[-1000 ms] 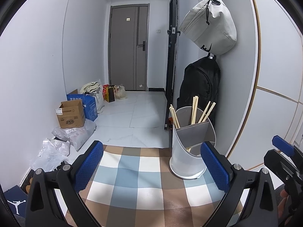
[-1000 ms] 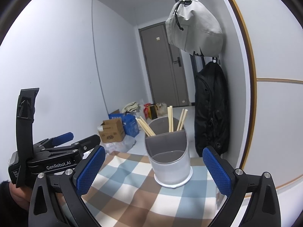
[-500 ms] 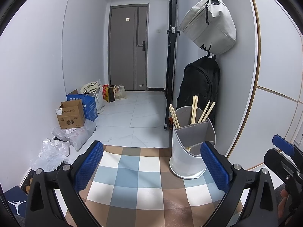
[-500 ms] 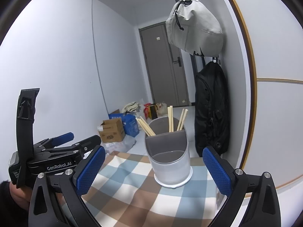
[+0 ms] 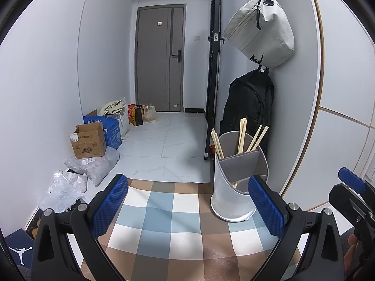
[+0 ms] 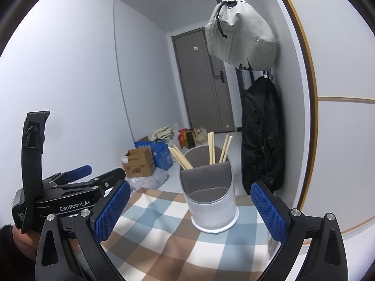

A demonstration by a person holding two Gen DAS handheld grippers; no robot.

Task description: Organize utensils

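Checked cloth in brown, blue and white covers the table [image 5: 150,213], which is the largest surface in both views and reaches up to the white tiled floor of the corridor behind it. On the far right part of this cloth stands the grey utensil holder [image 6: 211,201], a round plastic cup with a divider; its near compartment looks empty, and the wooden chopsticks [image 6: 211,147] lean in the far compartment, some to the left, some upright, some to the right. Just behind the holder a black backpack [image 6: 260,135] hangs on the wall, and a light grey bag [image 5: 262,30] hangs above it. The left gripper [image 5: 187,206] is released, its blue pads wide apart and nothing between them; the right gripper [image 6: 189,210] is also spread open and empty, with the holder in the gap between its fingers but farther away, not touching. No loose utensil is visible on the cloth, so I judge that the sorting is nearly finished or complete. The risk from here is the holder itself: it looks tall and light, and it stands on soft cloth near the table edge, so a push from a finger, or a pull on the cloth, could tip it and spill the chopsticks.
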